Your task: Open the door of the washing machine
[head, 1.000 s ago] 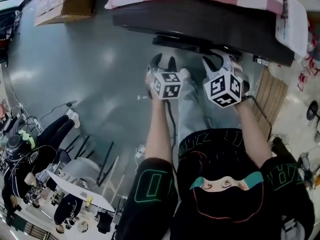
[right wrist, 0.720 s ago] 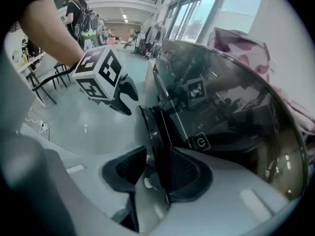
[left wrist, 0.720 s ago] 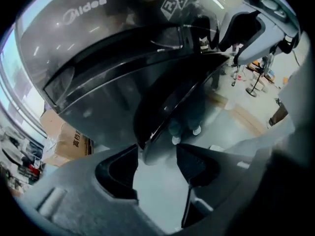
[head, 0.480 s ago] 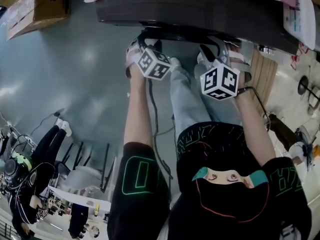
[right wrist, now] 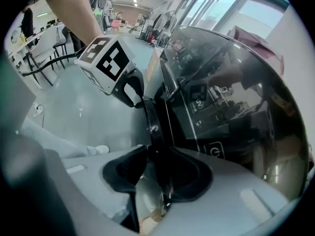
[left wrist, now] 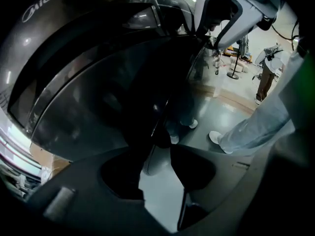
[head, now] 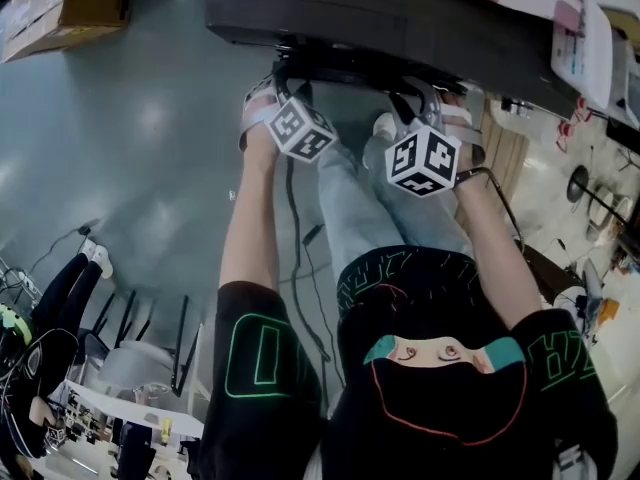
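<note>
Dark glossy washing machine [head: 400, 23], round tinted door [right wrist: 151, 122] slightly ajar, rim seen edge-on

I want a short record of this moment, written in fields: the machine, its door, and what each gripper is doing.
machine: dark washing machine, right in front of the person
door: round door, seems slightly open
left gripper: door's edge stands between its jaws; whether they grip it is not clear
right gripper: jaws closed on the door's edge

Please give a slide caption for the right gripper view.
Right tool clamps the rim of the dark glass washing machine door, left tool beyond.
</note>
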`<control>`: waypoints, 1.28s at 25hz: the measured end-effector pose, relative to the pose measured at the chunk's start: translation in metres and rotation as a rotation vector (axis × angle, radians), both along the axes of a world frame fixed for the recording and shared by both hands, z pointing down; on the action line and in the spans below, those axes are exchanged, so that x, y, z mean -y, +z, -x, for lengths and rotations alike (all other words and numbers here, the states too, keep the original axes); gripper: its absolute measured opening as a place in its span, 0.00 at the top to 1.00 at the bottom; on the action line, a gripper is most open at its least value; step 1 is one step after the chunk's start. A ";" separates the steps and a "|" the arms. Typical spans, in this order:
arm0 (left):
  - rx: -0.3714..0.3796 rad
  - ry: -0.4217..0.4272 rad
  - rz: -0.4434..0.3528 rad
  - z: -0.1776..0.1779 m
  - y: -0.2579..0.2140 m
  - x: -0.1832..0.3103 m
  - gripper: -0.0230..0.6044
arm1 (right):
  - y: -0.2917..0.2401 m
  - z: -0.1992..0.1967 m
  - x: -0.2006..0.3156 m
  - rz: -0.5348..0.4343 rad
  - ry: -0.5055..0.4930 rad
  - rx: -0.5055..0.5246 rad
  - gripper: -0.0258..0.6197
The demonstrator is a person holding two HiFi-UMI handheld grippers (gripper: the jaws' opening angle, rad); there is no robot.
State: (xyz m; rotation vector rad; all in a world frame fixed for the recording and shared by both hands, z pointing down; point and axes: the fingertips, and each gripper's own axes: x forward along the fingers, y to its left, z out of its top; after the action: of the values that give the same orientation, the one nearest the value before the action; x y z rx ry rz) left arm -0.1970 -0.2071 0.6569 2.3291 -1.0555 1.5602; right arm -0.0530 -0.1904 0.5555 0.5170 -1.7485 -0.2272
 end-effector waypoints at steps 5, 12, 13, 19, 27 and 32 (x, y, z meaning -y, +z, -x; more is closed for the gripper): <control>0.014 0.004 0.021 -0.002 0.002 0.002 0.68 | 0.002 -0.001 0.001 0.012 -0.025 -0.005 0.74; 0.020 -0.018 0.076 -0.001 0.006 -0.046 0.71 | 0.007 0.002 -0.026 0.110 -0.120 0.004 0.73; 0.022 -0.028 0.077 -0.001 0.006 -0.054 0.71 | 0.007 0.003 -0.031 0.108 -0.132 0.003 0.72; 0.049 -0.128 0.109 -0.006 0.011 -0.104 0.72 | 0.007 0.000 -0.063 0.123 -0.241 0.012 0.72; 0.092 -0.335 0.141 -0.028 0.014 -0.183 0.71 | 0.011 -0.018 -0.116 0.143 -0.482 0.038 0.72; 0.105 -0.506 0.171 -0.061 0.015 -0.246 0.71 | 0.011 -0.037 -0.156 0.147 -0.643 0.016 0.72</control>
State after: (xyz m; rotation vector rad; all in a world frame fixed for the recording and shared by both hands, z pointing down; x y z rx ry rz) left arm -0.1361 0.0390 0.6723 1.7071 -1.3418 1.5048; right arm -0.0156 -0.0340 0.5669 -0.1661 -1.8860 -0.5400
